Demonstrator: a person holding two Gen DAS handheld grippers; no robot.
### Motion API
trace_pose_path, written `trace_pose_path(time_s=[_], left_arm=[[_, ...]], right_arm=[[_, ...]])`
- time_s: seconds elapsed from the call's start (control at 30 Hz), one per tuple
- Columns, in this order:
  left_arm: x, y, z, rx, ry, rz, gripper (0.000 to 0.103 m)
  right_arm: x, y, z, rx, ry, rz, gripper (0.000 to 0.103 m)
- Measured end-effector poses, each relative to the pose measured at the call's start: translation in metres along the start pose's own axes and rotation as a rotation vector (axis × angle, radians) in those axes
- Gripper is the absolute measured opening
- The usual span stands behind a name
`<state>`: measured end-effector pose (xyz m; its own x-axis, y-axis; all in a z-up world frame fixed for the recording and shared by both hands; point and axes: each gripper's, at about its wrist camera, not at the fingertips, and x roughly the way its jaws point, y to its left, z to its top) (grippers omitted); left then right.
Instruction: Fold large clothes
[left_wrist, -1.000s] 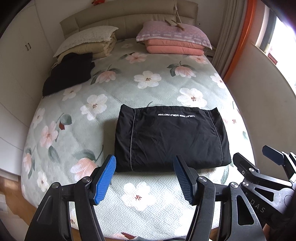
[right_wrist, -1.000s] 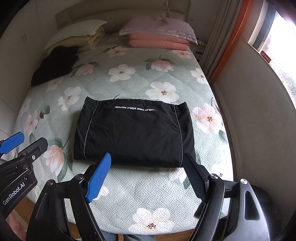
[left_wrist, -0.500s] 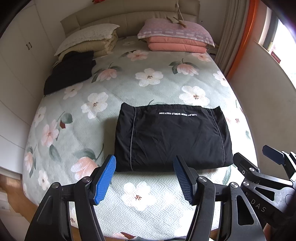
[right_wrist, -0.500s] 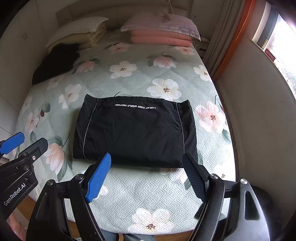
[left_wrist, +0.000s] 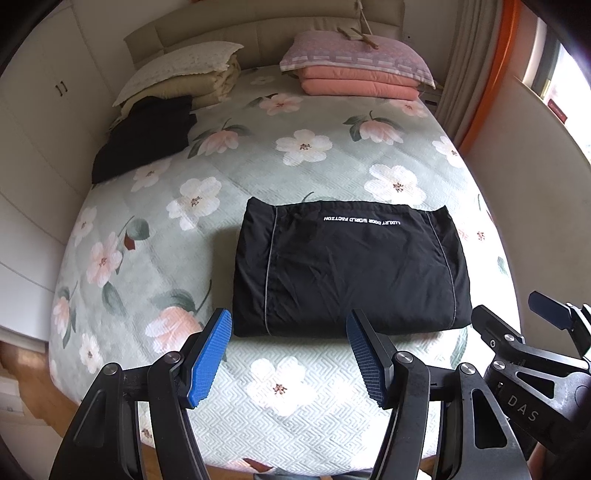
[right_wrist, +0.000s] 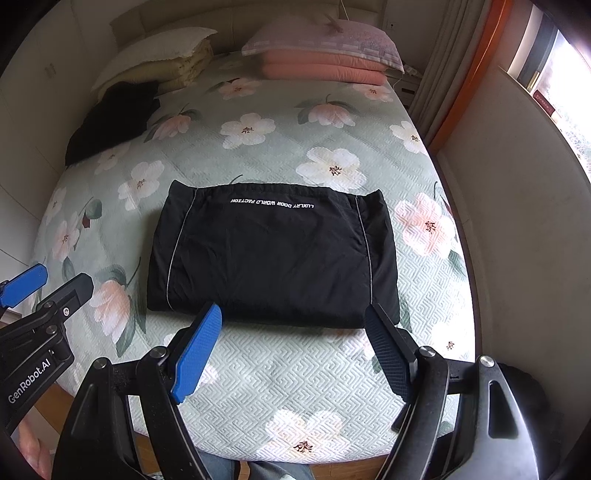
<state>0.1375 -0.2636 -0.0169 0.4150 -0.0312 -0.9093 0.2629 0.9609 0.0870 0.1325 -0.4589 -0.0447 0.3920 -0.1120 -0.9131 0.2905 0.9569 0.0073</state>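
We see free bedspread (left_wrist: 229, 206) on the left of the folded black garment (left_wrist: 351, 266), and a free strip between its near edge and the foot of the bed, where both open grippers, left (left_wrist: 290, 356) and right (right_wrist: 291, 349), hang above with nothing between the jaws. On the right the way is narrow, because the wall (right_wrist: 517, 221) stands just beside the bed edge. Far behind, the pillows (left_wrist: 354, 70), the folded quilts (left_wrist: 188, 81) and another dark garment (left_wrist: 144, 136) block the head end.

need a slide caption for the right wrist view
Open right hand-held gripper poised over a folded black garment lying flat on the floral bedspread.
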Motion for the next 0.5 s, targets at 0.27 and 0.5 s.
trace_pose_path(time_s=[0.27,0.5], left_arm=[[-0.0002,-0.0015,-0.0007,0.006,0.000,0.006,0.067],[0.0008,-0.0036,-0.0019,0.011,0.008,0.000,0.067]], right_arm=[[0.0001,0.0009,-0.0014,-0.004,0.001,0.002,0.081],[0.0017,-0.0024,-0.0034,0.004,0.010,0.007,0.081]])
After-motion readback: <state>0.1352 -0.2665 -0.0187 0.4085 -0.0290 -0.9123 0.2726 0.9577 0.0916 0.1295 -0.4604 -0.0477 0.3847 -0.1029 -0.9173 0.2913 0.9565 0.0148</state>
